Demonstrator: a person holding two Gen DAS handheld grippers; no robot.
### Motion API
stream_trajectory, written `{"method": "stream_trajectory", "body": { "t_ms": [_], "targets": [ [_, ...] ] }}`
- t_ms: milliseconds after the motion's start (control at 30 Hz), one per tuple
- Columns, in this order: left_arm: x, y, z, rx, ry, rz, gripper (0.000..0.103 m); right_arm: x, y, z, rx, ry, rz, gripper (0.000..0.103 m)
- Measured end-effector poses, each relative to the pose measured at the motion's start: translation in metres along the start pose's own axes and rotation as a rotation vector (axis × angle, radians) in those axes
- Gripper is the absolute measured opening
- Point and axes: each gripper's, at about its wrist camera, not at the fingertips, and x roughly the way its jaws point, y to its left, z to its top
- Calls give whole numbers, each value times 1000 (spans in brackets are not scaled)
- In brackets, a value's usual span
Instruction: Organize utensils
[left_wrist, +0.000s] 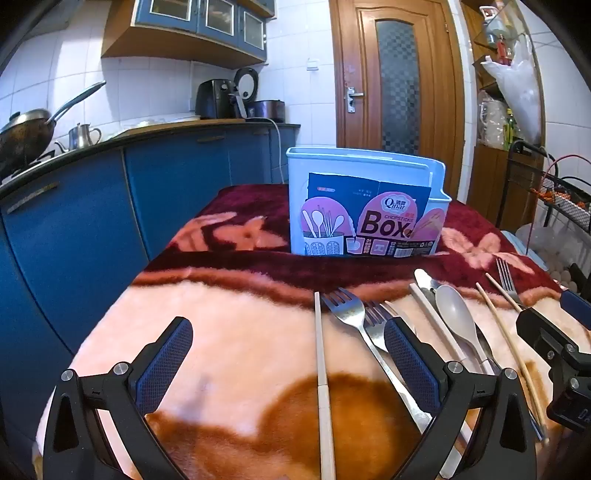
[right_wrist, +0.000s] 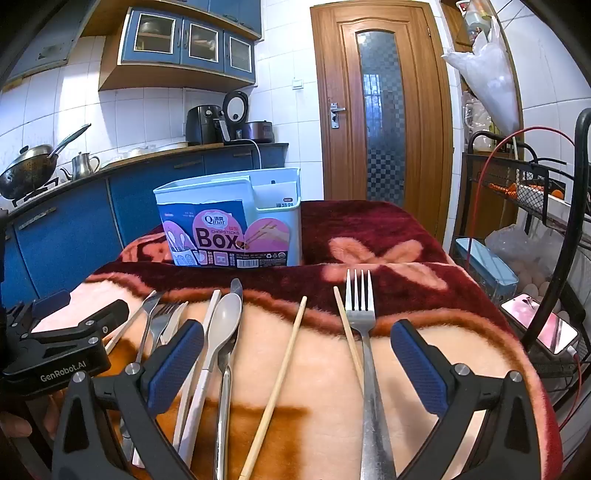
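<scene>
A: Entry, start of sort. Left gripper (left_wrist: 288, 358) has its jaws spread as wide as they go and holds nothing; a pale chopstick (left_wrist: 322, 373) lies on the blanket (left_wrist: 229, 343) between the pads. Right gripper (right_wrist: 297, 360) is likewise wide and empty, hovering over a bamboo chopstick (right_wrist: 277, 380) and the lone fork (right_wrist: 364, 332).

B: Where does the cutlery stand?

A: All of it lies loose on the blanket, handles toward us. From the right wrist view: two overlapping forks (right_wrist: 162, 321) far left, then a beige spoon (right_wrist: 223, 328) lying over a table knife (right_wrist: 234, 295), then the bamboo sticks and the lone fork. The chopsticks box (right_wrist: 236, 221) stands upright at the far end, well apart from the row, with its label card still against its front. Nothing seems to be in it, though its inside is mostly hidden.

B: Risks?

A: My judgement only. The blanket is plush, so thin sticks sit down in the pile; pads may close on fabric and drag the cloth, shifting the box. The spoon, the knife and a pale stick lie touching, so one pinch may lift two pieces or tip one off. The two grippers sit close; reaching for the middle pile together invites a knock.
</scene>
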Motion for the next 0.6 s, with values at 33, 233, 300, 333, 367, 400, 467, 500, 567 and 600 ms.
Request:
{"method": "stream_trajectory", "body": {
  "t_ms": [33, 233, 300, 333, 367, 400, 467, 500, 567, 600],
  "targets": [
    [0, 0, 0, 0, 1, 0, 103, 0, 0, 0, -1, 0, 0, 103],
    [0, 0, 0, 1, 4, 0, 103, -1, -2, 0, 1, -1, 3, 103],
    [0, 0, 0, 2, 5, 1, 103, 0, 0, 0, -5, 1, -2, 103],
    [0, 0, 0, 3, 4, 1, 103, 0, 0, 0, -5, 1, -2, 103],
    [0, 0, 0, 2, 3, 1, 103, 0, 0, 0, -4, 1, -2, 103],
    [0, 0, 0, 1, 5, 0, 103, 0, 0, 0, -4, 1, -2, 103],
    [0, 0, 0, 0, 6, -2, 103, 0, 0, 0, -5, 1, -3, 103],
    [0, 0, 0, 1, 5, 0, 103, 0, 0, 0, -5, 0, -3, 103],
    [0, 0, 0, 2, 4, 1, 103, 0, 0, 0, -5, 0, -2, 103],
    [0, 0, 0, 2, 4, 1, 103, 0, 0, 0, -5, -1, -1, 103]
  ]
}}
